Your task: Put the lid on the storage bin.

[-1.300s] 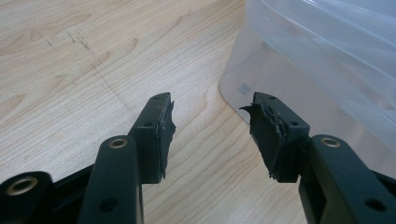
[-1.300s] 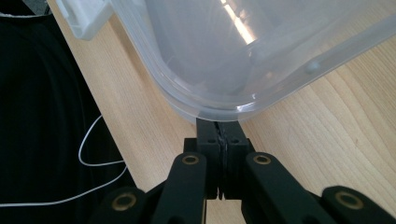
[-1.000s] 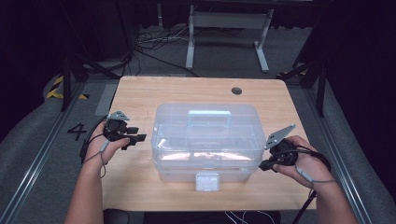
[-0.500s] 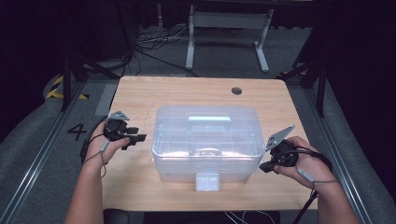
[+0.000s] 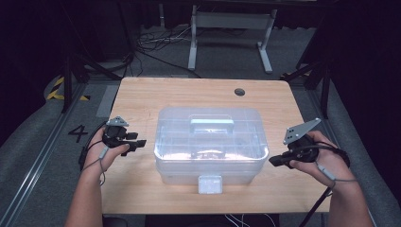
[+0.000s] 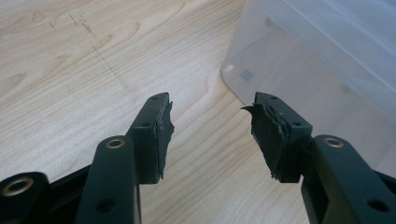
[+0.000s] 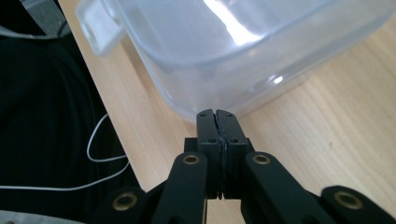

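Note:
A clear plastic storage box [image 5: 210, 142] with a lid, a top handle [image 5: 212, 126] and a white front latch [image 5: 209, 184] stands in the middle of the wooden table [image 5: 142, 97]. My left gripper [image 5: 140, 141] hovers just left of the box, jaws open with nothing between them; the left gripper view has the box's corner [image 6: 299, 60] beyond its fingertips. My right gripper [image 5: 273, 161] sits at the box's right front corner, jaws shut and empty, tips close to the box wall [image 7: 233, 56]. The white latch [image 7: 100, 28] appears at the upper left of the right gripper view.
A round cable hole [image 5: 239, 91] lies near the table's far right edge. Beyond the table stand a metal frame [image 5: 231, 28] and floor cables [image 5: 151, 45]. A white cable [image 7: 93, 158] hangs past the table's near edge. Bare wood surrounds the box on all sides.
My right gripper has risen slightly beside the box's right front corner. The left gripper and the box have stayed where they were.

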Demonstrator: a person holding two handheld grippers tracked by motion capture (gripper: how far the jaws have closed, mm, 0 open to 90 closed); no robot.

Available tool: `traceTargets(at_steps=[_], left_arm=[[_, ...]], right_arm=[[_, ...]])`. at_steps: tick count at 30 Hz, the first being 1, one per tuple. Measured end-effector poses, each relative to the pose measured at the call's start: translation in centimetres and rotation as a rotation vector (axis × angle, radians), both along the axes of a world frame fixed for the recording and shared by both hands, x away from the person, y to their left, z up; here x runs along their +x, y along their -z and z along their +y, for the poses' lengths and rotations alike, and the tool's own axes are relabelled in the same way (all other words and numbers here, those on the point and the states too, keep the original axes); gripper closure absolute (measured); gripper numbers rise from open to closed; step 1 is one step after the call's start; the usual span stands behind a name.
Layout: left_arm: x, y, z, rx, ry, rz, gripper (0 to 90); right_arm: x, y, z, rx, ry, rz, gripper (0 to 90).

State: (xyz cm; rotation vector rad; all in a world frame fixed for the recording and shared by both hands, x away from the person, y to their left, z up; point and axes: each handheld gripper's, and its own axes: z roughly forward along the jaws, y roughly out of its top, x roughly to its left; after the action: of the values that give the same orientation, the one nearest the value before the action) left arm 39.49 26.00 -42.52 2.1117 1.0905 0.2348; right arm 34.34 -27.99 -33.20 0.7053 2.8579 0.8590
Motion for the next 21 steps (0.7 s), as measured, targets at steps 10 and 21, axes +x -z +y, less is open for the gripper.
traceTargets(at_steps=[10, 21], left_arm=[[-1.6, 0.4, 0.6, 0.005, -0.009, -0.002, 46.3], [-1.9, 0.5, 0.8, -0.007, -0.027, -0.01, 44.7]], right_arm=[[1.4, -2.0, -1.0, 0.181, 0.024, -0.104, 89.9], [4.0, -1.4, -2.7, 0.39, 0.188, -0.218, 71.9]])
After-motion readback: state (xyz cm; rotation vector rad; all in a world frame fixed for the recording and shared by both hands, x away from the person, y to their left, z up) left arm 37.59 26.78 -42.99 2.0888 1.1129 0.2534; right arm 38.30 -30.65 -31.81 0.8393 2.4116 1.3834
